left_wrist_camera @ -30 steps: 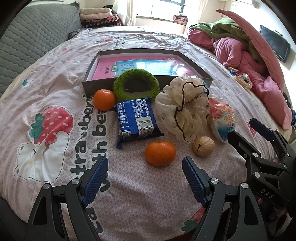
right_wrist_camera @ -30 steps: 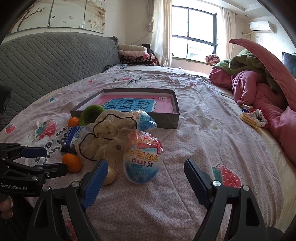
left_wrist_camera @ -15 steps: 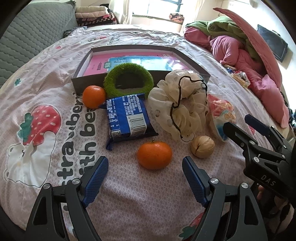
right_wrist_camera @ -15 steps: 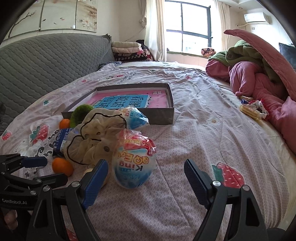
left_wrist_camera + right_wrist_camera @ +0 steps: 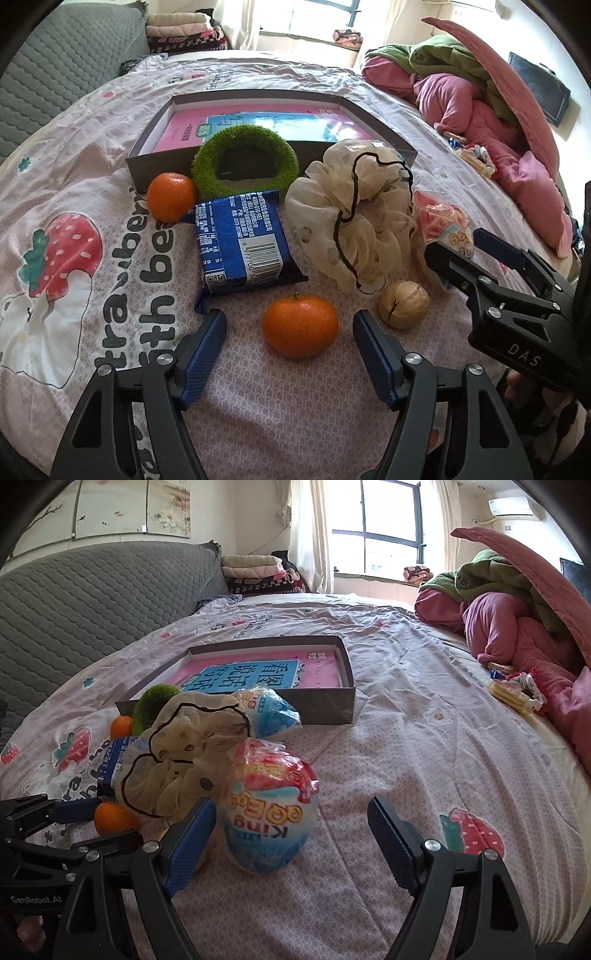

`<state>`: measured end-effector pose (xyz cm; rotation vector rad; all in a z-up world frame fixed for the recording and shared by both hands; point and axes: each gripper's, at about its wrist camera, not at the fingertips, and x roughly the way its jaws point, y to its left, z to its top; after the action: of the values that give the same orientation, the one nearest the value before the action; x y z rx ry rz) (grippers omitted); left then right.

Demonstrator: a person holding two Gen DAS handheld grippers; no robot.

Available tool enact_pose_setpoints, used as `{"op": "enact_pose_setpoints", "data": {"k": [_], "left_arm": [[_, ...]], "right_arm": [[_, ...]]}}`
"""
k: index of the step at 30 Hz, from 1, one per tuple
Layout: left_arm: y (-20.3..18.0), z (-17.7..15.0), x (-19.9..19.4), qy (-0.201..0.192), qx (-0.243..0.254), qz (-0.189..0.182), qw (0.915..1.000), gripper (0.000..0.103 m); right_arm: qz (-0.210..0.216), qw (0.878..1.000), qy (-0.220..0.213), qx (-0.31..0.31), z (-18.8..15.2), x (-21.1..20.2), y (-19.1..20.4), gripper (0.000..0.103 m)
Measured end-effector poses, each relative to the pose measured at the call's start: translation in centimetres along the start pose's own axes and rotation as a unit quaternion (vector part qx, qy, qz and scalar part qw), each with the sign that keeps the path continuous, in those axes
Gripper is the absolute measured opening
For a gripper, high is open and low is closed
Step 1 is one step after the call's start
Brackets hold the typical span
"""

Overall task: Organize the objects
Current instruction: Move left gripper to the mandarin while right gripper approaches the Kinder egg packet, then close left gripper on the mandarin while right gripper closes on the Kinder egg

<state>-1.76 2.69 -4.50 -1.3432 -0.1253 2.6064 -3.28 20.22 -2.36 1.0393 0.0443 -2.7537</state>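
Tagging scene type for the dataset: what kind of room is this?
Most likely a home bedroom: the objects lie on a bed's strawberry-print sheet, backed by a grey quilted headboard, with a heap of pink and green bedding beside a curtained window.

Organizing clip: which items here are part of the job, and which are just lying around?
Job: near orange, far orange, walnut, blue snack pack, green ring, cream scrunchie, egg packets, box.
Lying about: pink bedding, folded blankets.

The blue snack packet [image 5: 242,242] was glossy plastic film, the green ring [image 5: 244,159] fuzzy, the bedsheet [image 5: 295,413] matt printed cloth, the fingers [image 5: 201,356] ribbed.
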Motion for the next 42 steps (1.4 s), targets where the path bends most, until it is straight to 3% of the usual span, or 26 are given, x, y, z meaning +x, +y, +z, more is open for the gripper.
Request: {"op": "enact_pose_setpoints", "data": {"k": [4, 12, 14, 21, 34, 42], "left_arm": [[0.0, 0.0, 0.1, 0.0, 0.001, -0.002, 1.0, 0.067], [0.0, 0.1, 0.4, 0.001, -0.005, -0.003, 1.0, 0.058], [-0.1, 0.1, 0.4, 0.0, -0.004, -0.002, 1.0, 0.051], [-0.5, 0.0, 0.3, 0.0, 0.003, -0.005, 1.0, 0.04], [-0.8, -0.1, -0.4, -0.006, 0.006, -0.013, 0.9999, 0.04], [-0.9, 0.2, -2.2, -0.041, 0.01, -0.013, 0.999, 0.04]], "right_arm": [[0.005, 1.0, 0.007, -0.006, 0.0, 0.5, 0.4, 0.081], [0.015, 1.0, 0.015, 0.001, 0.1, 1.1, 0.4, 0.063], [0.015, 1.0, 0.016, 0.002, 0.1, 1.2, 0.4, 0.058], [0.016, 1.0, 0.016, -0.002, 0.0, 1.2, 0.4, 0.057], [0.011, 1.0, 0.002, -0.001, 0.0, 0.4, 0.0, 0.056], [0.016, 0.999, -0.03, -0.003, 0.4, -1.0, 0.0, 0.056]]}}
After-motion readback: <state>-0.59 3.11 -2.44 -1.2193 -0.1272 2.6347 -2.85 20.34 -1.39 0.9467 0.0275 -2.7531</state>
